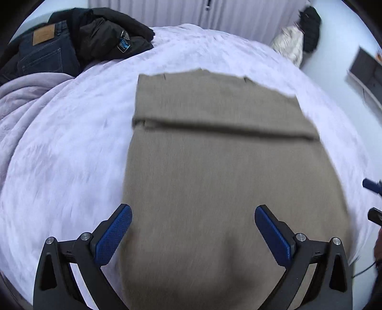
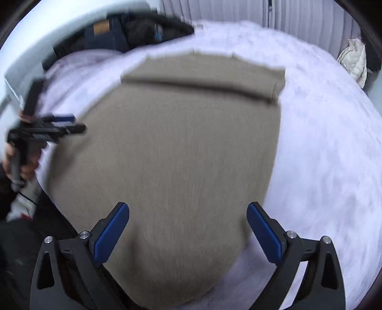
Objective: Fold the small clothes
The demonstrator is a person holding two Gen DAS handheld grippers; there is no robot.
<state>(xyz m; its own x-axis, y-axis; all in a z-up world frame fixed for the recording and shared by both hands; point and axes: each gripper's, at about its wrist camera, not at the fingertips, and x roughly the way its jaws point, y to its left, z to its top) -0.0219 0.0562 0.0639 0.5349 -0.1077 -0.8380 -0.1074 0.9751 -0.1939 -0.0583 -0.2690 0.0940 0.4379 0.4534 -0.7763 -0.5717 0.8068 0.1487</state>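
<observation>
The flat taupe knitted garment (image 1: 214, 167) lies spread on the fluffy pale lilac bedspread (image 1: 71, 155), its near part broad and smooth, and across its far end a band of cloth is already turned over, leaving a straight doubled edge from left to right. I judge the folding begun but not finished: one fold is laid, and the long near part is yet to be brought up or the sides taken in. The left gripper (image 1: 193, 229) hangs over the near left part of the cloth with its blue-padded jaws spread wide and nothing between them; the right gripper (image 2: 188, 226) hangs over the near right part, equally wide and empty. Nothing lies on the garment itself. Far left on the bed sits a heap of dark blue jeans (image 1: 45, 52) and a black jacket (image 1: 107, 35), well apart from the work. A cream quilted bundle (image 1: 289, 45) rests at the far right, beside the pale pleated curtain (image 1: 238, 12).
</observation>
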